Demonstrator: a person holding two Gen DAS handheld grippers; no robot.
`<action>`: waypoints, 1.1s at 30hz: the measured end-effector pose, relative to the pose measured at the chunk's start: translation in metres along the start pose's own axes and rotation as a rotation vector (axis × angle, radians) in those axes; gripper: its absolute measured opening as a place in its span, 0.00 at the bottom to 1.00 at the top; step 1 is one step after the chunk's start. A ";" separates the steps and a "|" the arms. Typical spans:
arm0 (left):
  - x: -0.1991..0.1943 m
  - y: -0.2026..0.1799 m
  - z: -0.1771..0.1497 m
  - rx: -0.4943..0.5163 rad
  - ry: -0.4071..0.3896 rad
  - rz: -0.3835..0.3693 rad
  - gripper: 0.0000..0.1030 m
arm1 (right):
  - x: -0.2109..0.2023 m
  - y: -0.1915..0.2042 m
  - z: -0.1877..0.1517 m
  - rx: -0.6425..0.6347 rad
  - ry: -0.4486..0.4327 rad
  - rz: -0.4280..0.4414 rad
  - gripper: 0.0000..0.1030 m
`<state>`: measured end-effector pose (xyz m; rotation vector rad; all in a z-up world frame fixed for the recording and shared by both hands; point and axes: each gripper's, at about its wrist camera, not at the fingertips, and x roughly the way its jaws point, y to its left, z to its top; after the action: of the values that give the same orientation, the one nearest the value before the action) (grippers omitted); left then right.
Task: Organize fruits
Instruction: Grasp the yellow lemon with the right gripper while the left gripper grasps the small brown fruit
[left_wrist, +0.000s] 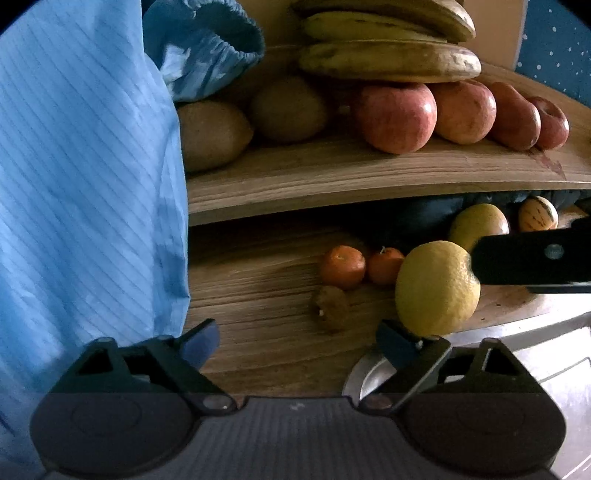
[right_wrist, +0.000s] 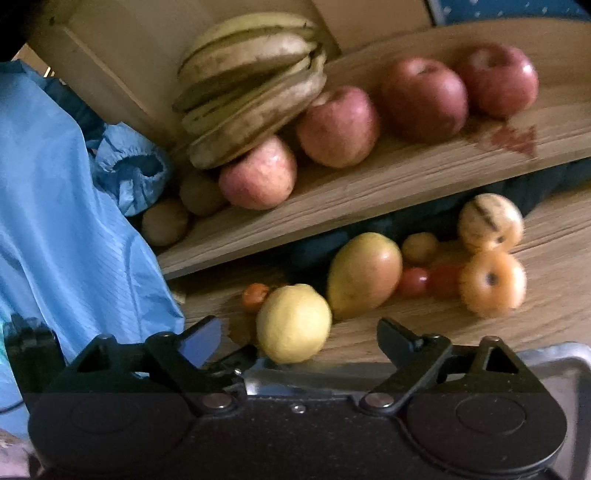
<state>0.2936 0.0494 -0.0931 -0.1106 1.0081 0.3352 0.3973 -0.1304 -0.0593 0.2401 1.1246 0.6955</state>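
Fruits fill two wooden levels: kiwis (left_wrist: 210, 133), bananas (left_wrist: 388, 61) and apples (left_wrist: 397, 116) on the upper shelf (left_wrist: 332, 177); tangerines (left_wrist: 342, 266), a lemon (left_wrist: 437, 288) and a mango (right_wrist: 364, 275) on the desk (right_wrist: 406, 332) below; left gripper (left_wrist: 297, 341) fingers spread, empty; right gripper (right_wrist: 299, 338) likewise open, lemon just ahead. Approach step, I judge; next, straddling the lemon and closing.

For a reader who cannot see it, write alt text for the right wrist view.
The right gripper, open and empty, points at a yellow lemon on a wooden lower shelf beside a mango. Bananas and red apples fill the upper shelf; a blue sleeve hangs left.
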 end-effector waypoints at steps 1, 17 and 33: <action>0.001 0.001 0.001 0.000 0.000 -0.001 0.89 | 0.003 0.001 0.001 0.001 0.009 0.004 0.88; 0.016 0.015 0.012 -0.021 -0.004 -0.028 0.80 | 0.046 0.001 0.007 0.047 0.107 -0.006 0.78; 0.025 0.024 0.012 -0.007 -0.005 -0.117 0.56 | 0.058 0.002 0.004 0.104 0.123 -0.034 0.57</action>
<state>0.3074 0.0808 -0.1066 -0.1746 0.9910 0.2322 0.4148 -0.0920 -0.0998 0.2685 1.2813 0.6292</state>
